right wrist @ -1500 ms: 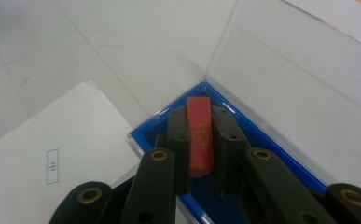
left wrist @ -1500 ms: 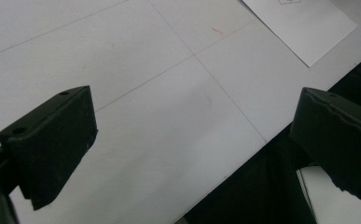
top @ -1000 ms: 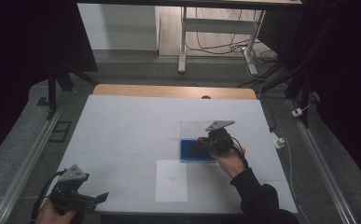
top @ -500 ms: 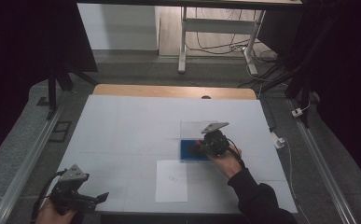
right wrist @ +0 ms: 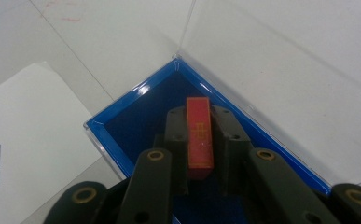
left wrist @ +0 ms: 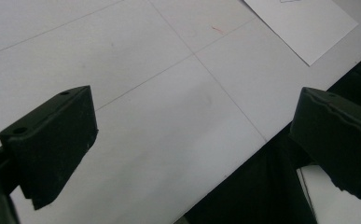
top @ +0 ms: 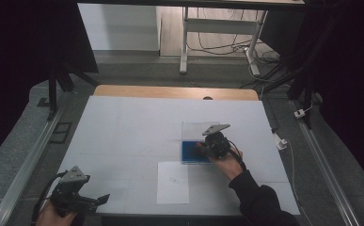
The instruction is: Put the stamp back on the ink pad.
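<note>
R gripper (right wrist: pixel 200 140) pinches the red stamp (right wrist: pixel 199 137) down in the blue ink tray (right wrist: pixel 122 154), right-centre of table (top: pixel 123 127), prob. inking it for the paper (top: pixel 172 182). L gripper (left wrist: pixel 192 140) idles, jaws spread, near-left corner.

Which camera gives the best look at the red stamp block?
The right gripper view: the red stamp block sits close up, clamped between the right gripper over the blue ink pad tray. In the high view it is too small to make out at the right gripper.
</note>
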